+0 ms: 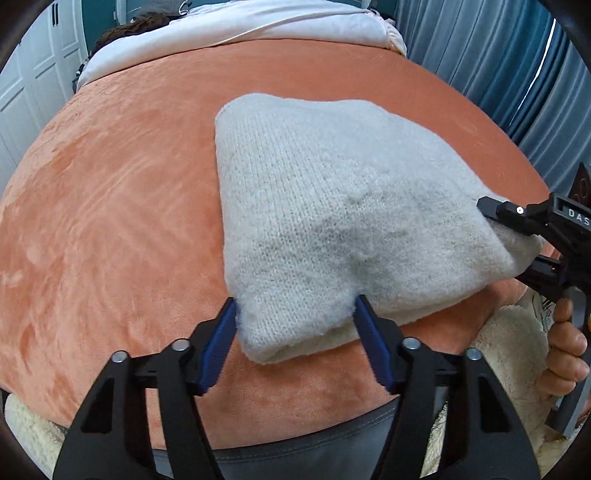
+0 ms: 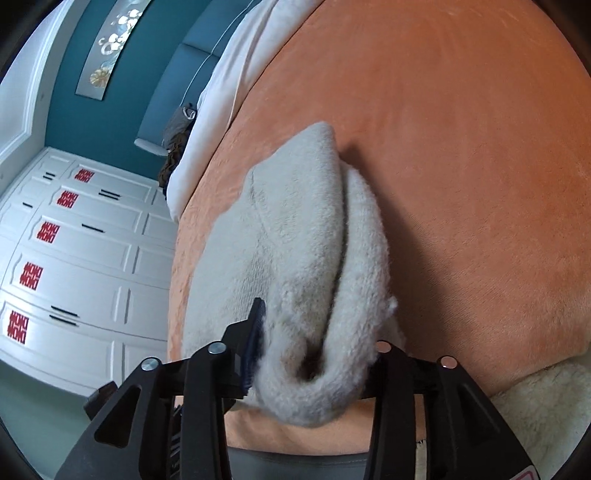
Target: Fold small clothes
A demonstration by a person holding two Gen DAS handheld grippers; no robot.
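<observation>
A fluffy light grey knitted garment (image 1: 325, 206) lies folded on the orange blanket (image 1: 110, 221). My left gripper (image 1: 295, 314) is open, its blue-padded fingers (image 1: 221, 332) standing on either side of the garment's near corner. My right gripper (image 1: 517, 221) holds the garment's right edge, seen from the side in the left wrist view. In the right wrist view the right gripper (image 2: 317, 354) is shut on a bunched fold of the grey garment (image 2: 295, 240). Its right finger is hidden by the cloth.
The orange blanket (image 2: 461, 147) covers a bed with white bedding (image 1: 240, 22) at the far end. A cream fleece (image 1: 509, 350) lies at the near edge. White cupboards (image 2: 74, 258) stand left of the bed, blue curtains (image 1: 498, 55) at the right.
</observation>
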